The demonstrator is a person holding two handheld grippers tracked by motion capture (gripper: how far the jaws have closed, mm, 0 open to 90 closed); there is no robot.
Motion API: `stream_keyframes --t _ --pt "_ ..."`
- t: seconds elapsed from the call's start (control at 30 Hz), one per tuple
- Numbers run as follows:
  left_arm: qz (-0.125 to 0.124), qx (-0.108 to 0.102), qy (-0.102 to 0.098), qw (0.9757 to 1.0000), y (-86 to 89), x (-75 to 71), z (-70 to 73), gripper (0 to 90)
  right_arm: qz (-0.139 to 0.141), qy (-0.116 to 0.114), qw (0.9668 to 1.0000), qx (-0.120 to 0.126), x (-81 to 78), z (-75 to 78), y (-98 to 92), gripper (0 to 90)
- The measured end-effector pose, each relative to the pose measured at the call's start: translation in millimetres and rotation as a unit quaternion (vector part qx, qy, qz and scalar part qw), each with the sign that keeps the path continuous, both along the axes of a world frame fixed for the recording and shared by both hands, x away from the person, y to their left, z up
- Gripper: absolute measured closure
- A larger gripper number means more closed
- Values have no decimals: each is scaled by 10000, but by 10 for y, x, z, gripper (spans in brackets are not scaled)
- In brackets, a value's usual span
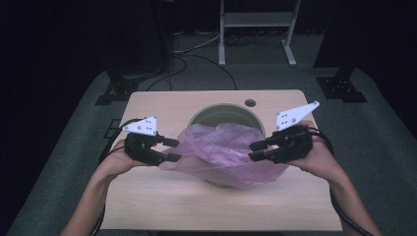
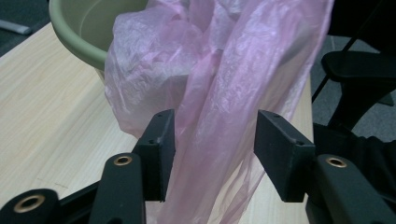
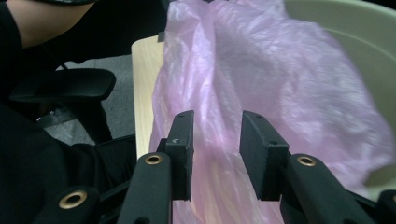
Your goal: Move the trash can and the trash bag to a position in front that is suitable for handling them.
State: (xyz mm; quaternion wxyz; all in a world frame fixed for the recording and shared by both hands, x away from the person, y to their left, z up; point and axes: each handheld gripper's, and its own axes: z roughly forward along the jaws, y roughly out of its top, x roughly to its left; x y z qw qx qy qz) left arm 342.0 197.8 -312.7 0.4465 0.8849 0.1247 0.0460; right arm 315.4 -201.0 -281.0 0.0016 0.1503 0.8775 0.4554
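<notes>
My left tongs (image 1: 172, 150) and right tongs (image 1: 256, 150) stand spread around the pink bag (image 1: 223, 152), draped over the green bucket (image 1: 221, 114) mid-surface (image 1: 147, 196); its film hides the bucket's near rim.

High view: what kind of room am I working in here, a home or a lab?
Probably a lab or recording studio: a lone wooden table on grey carpet, black stands and cables around it, dark backdrop.
</notes>
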Motion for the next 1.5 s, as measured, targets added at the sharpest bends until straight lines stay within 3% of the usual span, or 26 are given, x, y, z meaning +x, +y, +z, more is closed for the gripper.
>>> stream_keyframes --t 0.1,0.23,0.47,0.53,0.9,1.2,1.5 --pt "16 29 50 10000 -35 34 -20 498 79 -29 9999 -96 5 -23 70 635" --pt "17 96 51 9999 -72 52 -33 604 123 -29 9998 -150 10 -48 113 644" --pt "92 72 -55 9999 -77 76 -27 794 25 23 9999 -159 15 -65 109 853" --pt "130 57 -69 9999 -70 83 -19 818 -22 20 9999 -161 17 -61 102 899" --pt "445 -93 -263 9986 -88 201 81 890 -569 -156 9982 -125 109 5 12 900" --pt "729 -83 -416 9964 -247 451 201 898 -1324 -346 9904 -194 373 59 -64 900" --pt "989 -7 -364 9944 -355 781 189 898 -1859 -226 9821 -203 762 -26 -103 900"
